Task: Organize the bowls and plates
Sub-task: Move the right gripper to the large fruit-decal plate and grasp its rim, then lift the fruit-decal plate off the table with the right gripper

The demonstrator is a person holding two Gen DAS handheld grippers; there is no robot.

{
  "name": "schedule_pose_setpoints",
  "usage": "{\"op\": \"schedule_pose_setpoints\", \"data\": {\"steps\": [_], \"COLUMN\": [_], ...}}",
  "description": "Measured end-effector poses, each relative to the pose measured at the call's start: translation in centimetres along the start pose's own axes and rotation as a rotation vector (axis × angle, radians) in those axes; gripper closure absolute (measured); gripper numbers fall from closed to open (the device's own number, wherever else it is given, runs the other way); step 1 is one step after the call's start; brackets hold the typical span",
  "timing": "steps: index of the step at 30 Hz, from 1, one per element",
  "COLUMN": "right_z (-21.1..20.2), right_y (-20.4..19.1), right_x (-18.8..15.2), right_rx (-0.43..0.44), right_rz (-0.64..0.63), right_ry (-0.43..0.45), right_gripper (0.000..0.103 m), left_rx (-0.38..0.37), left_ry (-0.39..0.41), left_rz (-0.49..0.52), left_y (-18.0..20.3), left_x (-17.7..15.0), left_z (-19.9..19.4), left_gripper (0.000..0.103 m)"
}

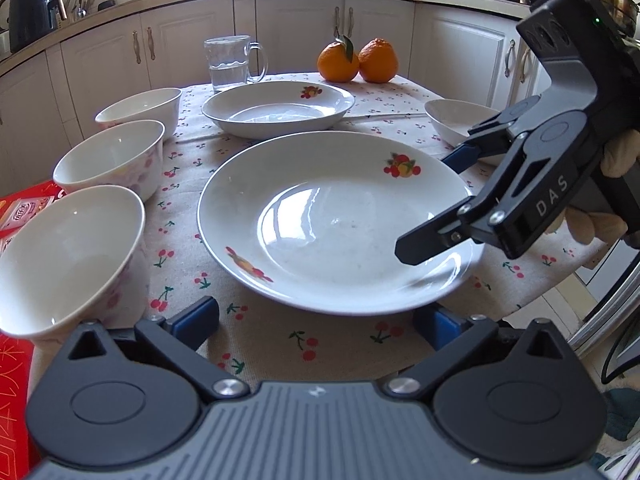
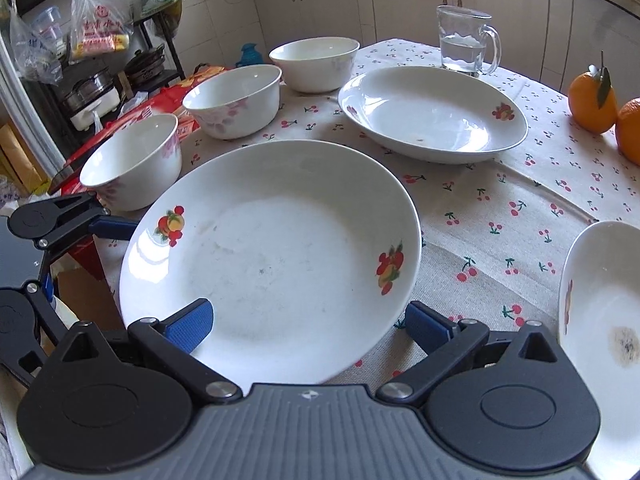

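My left gripper [image 1: 316,320] stands wide open with nothing between its blue pads, hovering just in front of the near rim of the big plate [image 1: 332,220], which lies flat on the cherry-print cloth of the counter [image 1: 264,340]. My right gripper [image 2: 310,320] is spread wide too; its left pad sits over the inside of that same plate at the near rim while the right pad hangs just outside the rim, and I cannot tell whether either pad touches the china. From the left camera I see the right gripper coming in from the right side, one finger above the plate's edge, with a gloved hand [image 1: 612,160] behind it. Beyond the big plate lies a second plate [image 1: 278,108], apart from it, also flat. To the left three bowls stand upright in a row along the counter edge: the nearest bowl [image 1: 68,260], the middle bowl [image 1: 110,158] and the far bowl [image 1: 140,108]. On the right a third plate [image 2: 600,320] lies near the right gripper, with a dark stain inside it. At the back of the counter stand a glass mug [image 1: 230,62] partly filled with water and two oranges [image 1: 358,60] touching each other.
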State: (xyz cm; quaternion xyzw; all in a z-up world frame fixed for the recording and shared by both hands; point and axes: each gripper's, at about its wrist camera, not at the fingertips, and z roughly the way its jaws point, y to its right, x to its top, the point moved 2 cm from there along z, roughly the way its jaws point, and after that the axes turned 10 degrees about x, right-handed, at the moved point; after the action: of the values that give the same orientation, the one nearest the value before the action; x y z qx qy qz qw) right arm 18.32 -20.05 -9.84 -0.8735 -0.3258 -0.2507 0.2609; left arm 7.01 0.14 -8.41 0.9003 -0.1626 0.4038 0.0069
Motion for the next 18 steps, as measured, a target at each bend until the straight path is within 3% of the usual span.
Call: {"op": "schedule_pose_setpoints", "data": {"steps": [18], "right_z": [1.8], "right_y": [2.9], "right_x": [4.1], "right_rx": [0.098], "right_rz": [0.038], "right_ry": [-0.042], "right_gripper": [0.000], "left_rx": [-0.034], "left_ry": [0.023], "left_rz": [0.021], "left_y": [0.5], "left_x": [0.2], "left_z": [0.2], "left_gripper": [0.000]}}
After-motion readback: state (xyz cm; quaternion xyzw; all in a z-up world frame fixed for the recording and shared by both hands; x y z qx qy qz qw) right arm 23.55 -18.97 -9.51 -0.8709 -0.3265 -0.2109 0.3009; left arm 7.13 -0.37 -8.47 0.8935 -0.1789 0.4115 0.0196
